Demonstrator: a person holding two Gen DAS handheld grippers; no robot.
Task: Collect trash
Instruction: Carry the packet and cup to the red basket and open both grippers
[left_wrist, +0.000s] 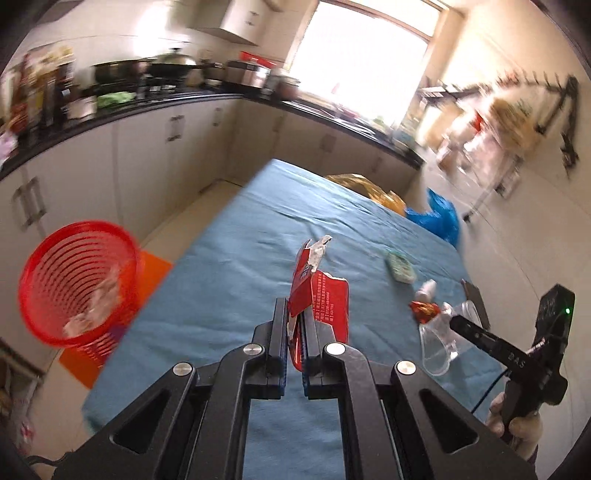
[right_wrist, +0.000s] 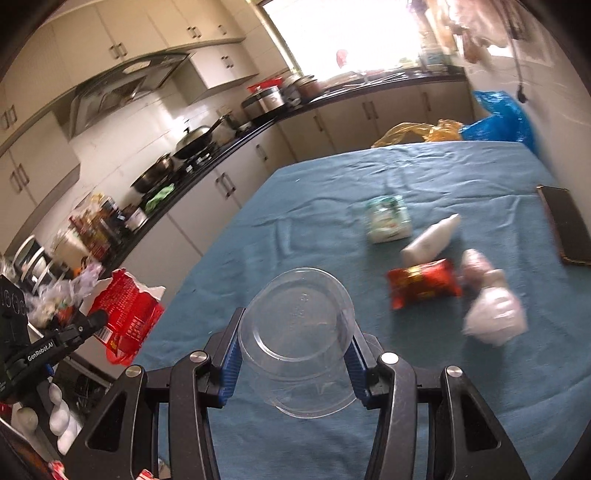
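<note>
My left tool (left_wrist: 294, 325) was clamped on a torn red packet (left_wrist: 317, 291), my right tool (right_wrist: 295, 354) on a clear cup (right_wrist: 295, 332), above the blue surface (left_wrist: 229, 280)

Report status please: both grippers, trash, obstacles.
Left gripper shut on red wrapper. Right gripper shut on clear cup. Red bin beside table, nothing blocking.
</note>
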